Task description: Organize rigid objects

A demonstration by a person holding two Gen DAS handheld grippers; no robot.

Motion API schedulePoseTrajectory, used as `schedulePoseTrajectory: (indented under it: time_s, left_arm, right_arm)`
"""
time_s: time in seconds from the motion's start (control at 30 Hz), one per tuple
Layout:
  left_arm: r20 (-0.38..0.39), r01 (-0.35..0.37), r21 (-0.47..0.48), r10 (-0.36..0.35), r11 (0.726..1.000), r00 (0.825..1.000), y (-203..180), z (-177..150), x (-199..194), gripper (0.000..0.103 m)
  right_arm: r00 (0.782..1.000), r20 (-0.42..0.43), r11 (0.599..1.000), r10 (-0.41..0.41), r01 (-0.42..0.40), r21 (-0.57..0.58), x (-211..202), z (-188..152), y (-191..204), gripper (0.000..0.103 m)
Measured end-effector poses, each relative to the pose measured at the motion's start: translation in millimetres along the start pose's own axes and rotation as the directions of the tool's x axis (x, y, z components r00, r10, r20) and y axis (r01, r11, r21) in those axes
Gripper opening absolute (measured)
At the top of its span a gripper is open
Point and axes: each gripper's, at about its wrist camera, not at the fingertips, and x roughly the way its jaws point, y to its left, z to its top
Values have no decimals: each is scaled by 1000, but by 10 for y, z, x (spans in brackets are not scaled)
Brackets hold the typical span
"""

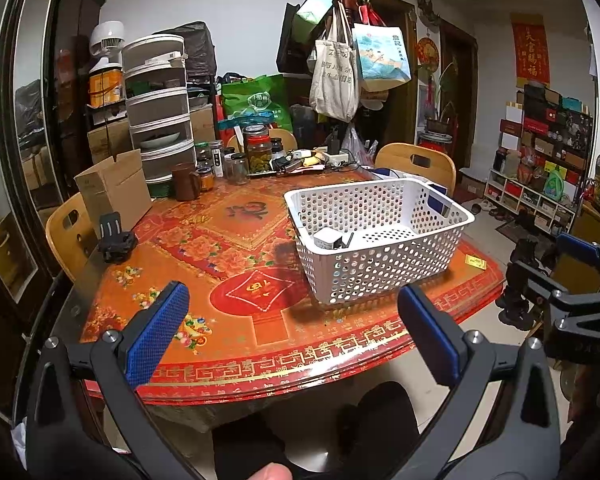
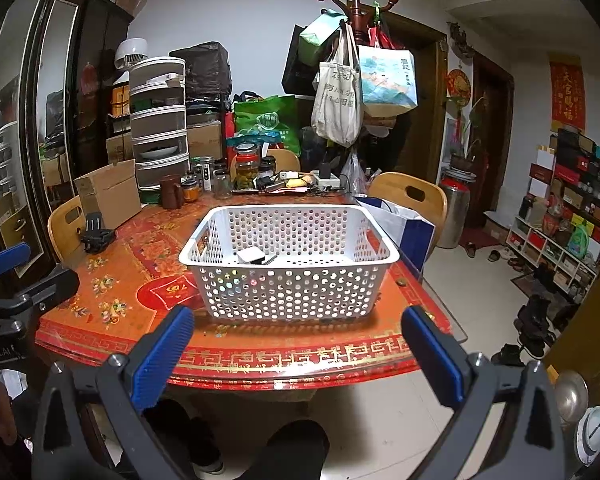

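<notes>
White basket [image 2: 290, 276] on the red patterned surface [image 2: 112, 292], long axis running left to right across the right wrist view.

One basket holds one small white box [image 2: 250, 255]; left gripper [image 1: 292, 336] and right gripper [image 2: 296, 354] both hover spread wide, empty, near the surface edge.

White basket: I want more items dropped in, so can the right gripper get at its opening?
Probably yes: the right gripper is open, and the white basket sits straight ahead, unobstructed.

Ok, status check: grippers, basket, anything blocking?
Left gripper open, empty. Right gripper open, empty. White basket on table, small items inside. Nothing in the way.
</notes>
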Motion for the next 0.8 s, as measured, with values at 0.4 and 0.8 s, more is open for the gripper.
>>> schedulePoseTrajectory:
  time_s: [0.4, 0.8]
  left_arm:
    - [0, -2, 0, 2, 1000, 1000, -37, -5, 10, 103]
    - [-14, -14, 11, 14, 1000, 1000, -151, -55, 85, 103]
  right_arm:
    - [1000, 5, 1000, 1, -1, -4, -9, 12, 16, 103]
    - [1000, 3, 1000, 1, -1, -4, 3, 3, 29, 103]
